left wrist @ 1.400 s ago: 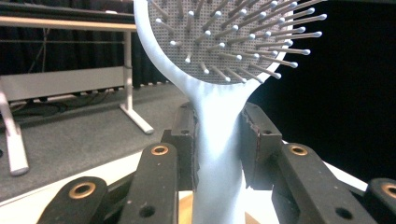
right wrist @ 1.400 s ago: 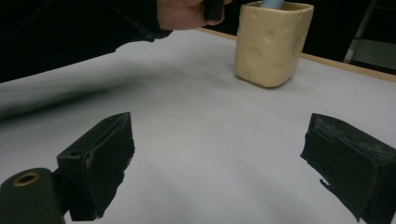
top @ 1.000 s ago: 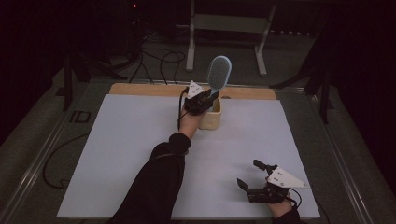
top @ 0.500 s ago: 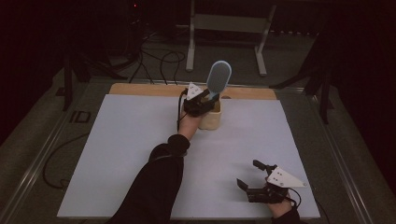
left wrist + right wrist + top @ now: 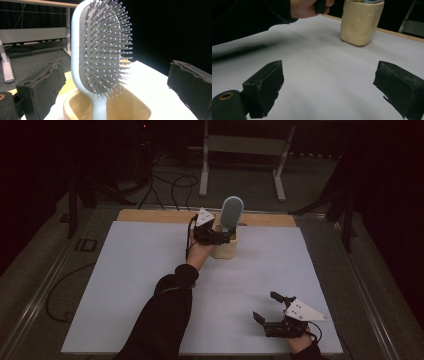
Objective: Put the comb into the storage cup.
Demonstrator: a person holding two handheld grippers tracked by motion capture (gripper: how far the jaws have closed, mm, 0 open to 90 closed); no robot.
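A pale blue hairbrush (image 5: 231,213) stands head up in a cream cup (image 5: 223,249) near the far edge of the white table top (image 5: 130,285). My left gripper (image 5: 216,236) is at the cup's left side. Its jaws have just been opening. In the left gripper view the brush (image 5: 102,50) rises from the cup (image 5: 130,110) between the wide jaws of the left gripper (image 5: 116,66), and neither pad touches it. My right gripper (image 5: 265,306) rests open at the front right with nothing in it. Over the bare sheet in the right gripper view, the right gripper (image 5: 329,66) faces the cup (image 5: 360,22).
A wooden strip (image 5: 150,215) runs along the table's far edge behind the cup. Beyond it on the dark floor stand a metal frame (image 5: 240,150) and loose cables (image 5: 165,180). The left forearm's dark sleeve (image 5: 160,315) crosses the middle of the table.
The hairbrush has sunk lower into the cup. The left gripper's jaws have spread away from it. The right gripper has stayed where it was.
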